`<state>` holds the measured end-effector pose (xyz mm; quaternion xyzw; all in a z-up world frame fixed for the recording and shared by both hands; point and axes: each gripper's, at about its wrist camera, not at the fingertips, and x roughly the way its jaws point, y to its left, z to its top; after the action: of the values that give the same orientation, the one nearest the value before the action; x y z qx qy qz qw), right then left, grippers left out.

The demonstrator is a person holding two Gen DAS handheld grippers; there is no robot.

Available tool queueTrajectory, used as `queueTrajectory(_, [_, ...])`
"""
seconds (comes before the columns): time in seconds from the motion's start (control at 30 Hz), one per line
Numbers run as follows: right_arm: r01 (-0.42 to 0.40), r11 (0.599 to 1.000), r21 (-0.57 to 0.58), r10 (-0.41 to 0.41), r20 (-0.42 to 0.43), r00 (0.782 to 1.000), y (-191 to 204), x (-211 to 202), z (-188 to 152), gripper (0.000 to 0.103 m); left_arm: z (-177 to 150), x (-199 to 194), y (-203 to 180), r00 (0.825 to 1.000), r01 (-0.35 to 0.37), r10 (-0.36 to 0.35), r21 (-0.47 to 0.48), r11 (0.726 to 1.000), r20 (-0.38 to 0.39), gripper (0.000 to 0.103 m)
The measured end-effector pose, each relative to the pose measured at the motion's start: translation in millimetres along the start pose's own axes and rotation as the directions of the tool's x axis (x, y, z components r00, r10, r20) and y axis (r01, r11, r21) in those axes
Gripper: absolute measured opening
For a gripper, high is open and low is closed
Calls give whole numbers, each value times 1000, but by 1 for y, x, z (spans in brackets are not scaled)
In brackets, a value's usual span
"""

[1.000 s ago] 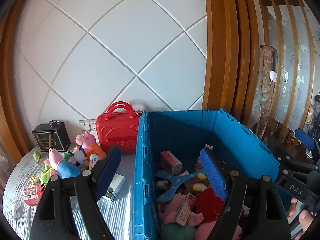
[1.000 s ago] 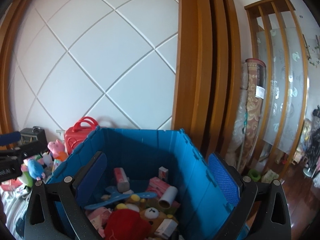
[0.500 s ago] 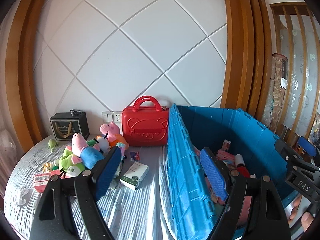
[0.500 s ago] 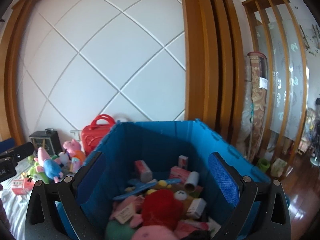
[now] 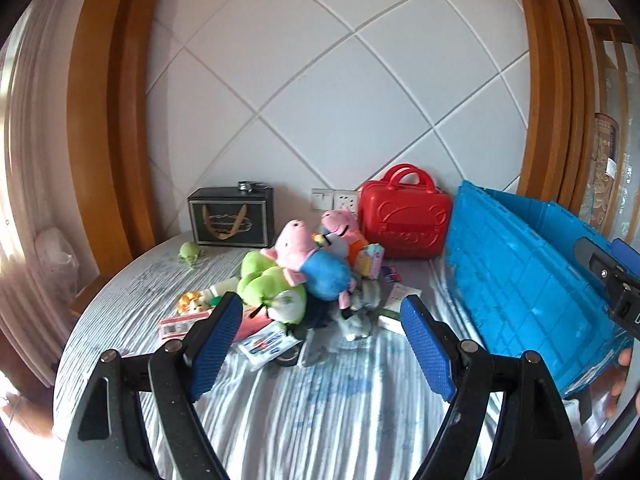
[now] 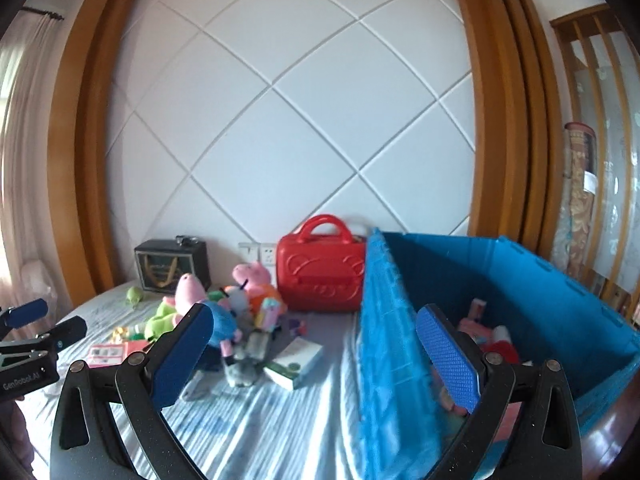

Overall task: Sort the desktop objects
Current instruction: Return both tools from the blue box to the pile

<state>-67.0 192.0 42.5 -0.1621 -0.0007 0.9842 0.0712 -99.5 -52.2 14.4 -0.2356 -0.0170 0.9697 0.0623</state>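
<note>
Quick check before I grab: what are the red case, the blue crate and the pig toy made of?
Red case: hard glossy plastic, with moulded relief and sheen. Blue crate: rigid matte plastic, ribbed walls. Pig toy: soft plush fabric, by its fuzzy, rounded stuffed shape.

Blurred blue crate [image 6: 384, 360] near wall

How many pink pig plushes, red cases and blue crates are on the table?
Pink pig plushes: 2
Red cases: 1
Blue crates: 1
Total: 4
</note>
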Motion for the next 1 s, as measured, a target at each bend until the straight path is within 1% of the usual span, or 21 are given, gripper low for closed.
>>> queueTrajectory(0.1, [-15,1000,12,16,-71,997,27,12,-15,103,-14,13,44,997,-41,39,-36,999,-61,81])
queueTrajectory(0.17, [-4,1000,13,6,-111,994,39,22,-22,103,-23,21,63,994,-54,49,-45,998,-94,81])
queueTrajectory(0.23, [9,1000,10,-8,-123,992,45,31,-24,103,-31,26,77,993,-70,65,-48,996,-100,81])
queueTrajectory(0.3, [6,1000,-5,-7,-140,990,52,44,-27,103,-36,35,88,991,-87,79,-65,994,-112,81])
queueTrajectory(0.4, [-27,999,-27,22,-168,986,61,65,-32,103,-41,53,96,987,-89,78,-70,994,-142,81])
queueTrajectory(0.5, [-47,998,-43,37,-205,978,63,92,-42,103,-44,75,92,982,-105,95,-48,993,-162,81])
queueTrajectory(0.6, [-68,996,-50,53,-258,965,57,123,-52,103,-47,102,87,976,-103,92,-45,994,-198,81])
queueTrajectory(0.73, [-94,994,-51,75,-304,950,44,160,-64,103,-49,133,80,967,-106,92,-47,993,-236,81])
queueTrajectory(0.87, [-109,993,-38,89,-346,934,36,195,-73,103,-50,154,82,959,-139,118,-63,988,-258,81])
queueTrajectory(0.97, [-139,989,-44,113,-370,922,43,215,-75,103,-48,167,93,944,-181,155,-66,981,-292,81])
queueTrajectory(1.0, [-148,988,-45,121,-372,920,46,220,-75,103,-47,172,97,941,-186,157,-73,980,-300,81])
